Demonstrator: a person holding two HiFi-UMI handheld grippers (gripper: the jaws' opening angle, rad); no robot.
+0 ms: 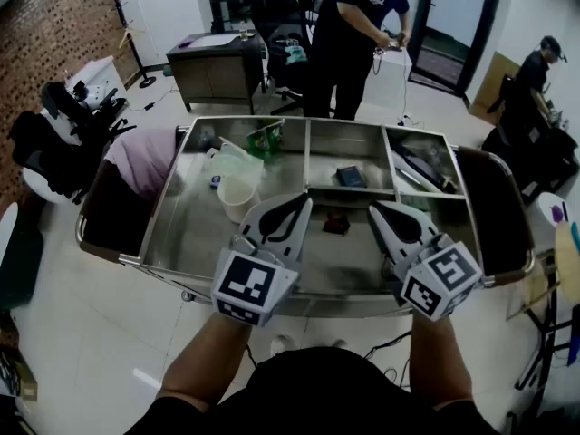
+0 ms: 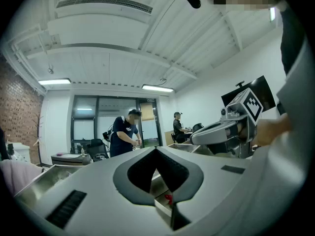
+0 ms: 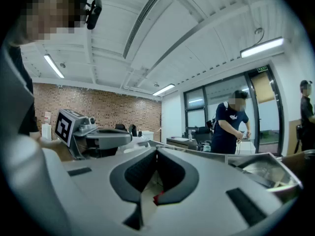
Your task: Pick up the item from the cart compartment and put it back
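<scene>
A small dark item with a red side (image 1: 336, 223) lies on the floor of the steel cart's (image 1: 337, 290) big front compartment. It sits between my two grippers and neither touches it. My left gripper (image 1: 295, 205) hovers just left of it, jaws shut and empty. My right gripper (image 1: 379, 210) hovers just right of it, also shut and empty. In the left gripper view the closed jaws (image 2: 156, 149) point level over the cart, with a bit of red (image 2: 168, 198) showing below them. The right gripper view shows the same past its closed jaws (image 3: 157, 149), a red speck (image 3: 157, 198) beneath.
A dark blue packet (image 1: 350, 176) lies in the middle back compartment, black items (image 1: 421, 169) in the right back one. A white jug (image 1: 237, 193) and a green bag (image 1: 265, 137) stand at the left. A person (image 1: 353, 34) works behind the cart, another (image 1: 535, 80) at far right.
</scene>
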